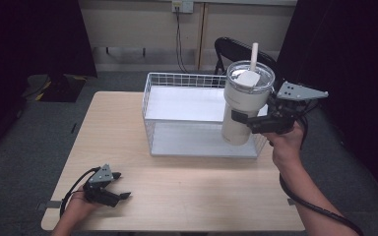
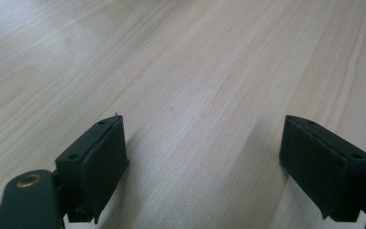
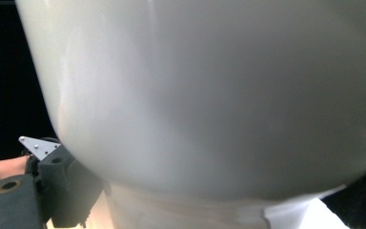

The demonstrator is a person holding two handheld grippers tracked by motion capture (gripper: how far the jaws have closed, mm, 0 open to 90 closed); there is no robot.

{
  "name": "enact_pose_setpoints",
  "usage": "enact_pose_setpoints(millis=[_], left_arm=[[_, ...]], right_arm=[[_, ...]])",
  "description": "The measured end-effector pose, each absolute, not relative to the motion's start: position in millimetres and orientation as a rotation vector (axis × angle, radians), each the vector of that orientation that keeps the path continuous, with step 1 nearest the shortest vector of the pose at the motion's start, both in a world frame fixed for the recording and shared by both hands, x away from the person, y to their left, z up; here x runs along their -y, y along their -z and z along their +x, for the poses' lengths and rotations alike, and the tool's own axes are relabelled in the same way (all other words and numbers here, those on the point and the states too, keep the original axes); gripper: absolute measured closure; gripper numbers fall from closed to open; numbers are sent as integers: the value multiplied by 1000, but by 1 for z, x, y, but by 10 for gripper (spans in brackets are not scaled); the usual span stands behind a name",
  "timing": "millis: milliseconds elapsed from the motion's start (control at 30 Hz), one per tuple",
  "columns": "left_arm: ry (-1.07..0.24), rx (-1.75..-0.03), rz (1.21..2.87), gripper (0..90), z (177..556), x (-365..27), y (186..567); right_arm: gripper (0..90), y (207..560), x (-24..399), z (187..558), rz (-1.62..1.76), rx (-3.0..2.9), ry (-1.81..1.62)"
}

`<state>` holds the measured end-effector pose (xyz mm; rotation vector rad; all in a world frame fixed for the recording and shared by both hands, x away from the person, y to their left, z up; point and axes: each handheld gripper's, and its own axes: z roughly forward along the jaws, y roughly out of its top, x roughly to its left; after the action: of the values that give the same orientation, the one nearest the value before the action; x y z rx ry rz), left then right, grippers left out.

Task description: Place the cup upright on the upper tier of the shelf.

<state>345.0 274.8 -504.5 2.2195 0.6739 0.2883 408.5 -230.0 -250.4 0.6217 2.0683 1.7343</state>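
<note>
A tall white tumbler (image 1: 241,105) with a clear lid and a white straw (image 1: 254,55) stands nearly upright at the right end of a white wire basket (image 1: 177,78). My right gripper (image 1: 248,120) is shut on the tumbler's lower body from the right side. Whether the base rests on the basket floor I cannot tell. In the right gripper view the tumbler (image 3: 209,95) bulges between the jaws of the right gripper (image 3: 209,200). My left gripper (image 1: 122,185) lies open on the wooden table (image 1: 187,187) near its front left corner. Bare wood shows between the pads of the left gripper (image 2: 205,157).
The basket sits on the far half of the table, right of centre. A black chair (image 1: 226,46) stands behind it. Dark curtains hang at both sides. Bare tabletop (image 2: 195,62) stretches ahead of the left gripper. The other hand's grey plate (image 3: 38,147) shows far off.
</note>
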Motion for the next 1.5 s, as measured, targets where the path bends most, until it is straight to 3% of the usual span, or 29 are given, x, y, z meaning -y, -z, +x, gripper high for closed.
enact_pose_setpoints(millis=[667, 1500], left_arm=[[-293, -672, 2218, 157, 345, -275, 504], [-292, -672, 2218, 157, 345, -275, 504]], right_arm=[[91, 232, 216, 433, 659, -2017, -1708], [90, 237, 216, 469, 752, -1950, -1644]])
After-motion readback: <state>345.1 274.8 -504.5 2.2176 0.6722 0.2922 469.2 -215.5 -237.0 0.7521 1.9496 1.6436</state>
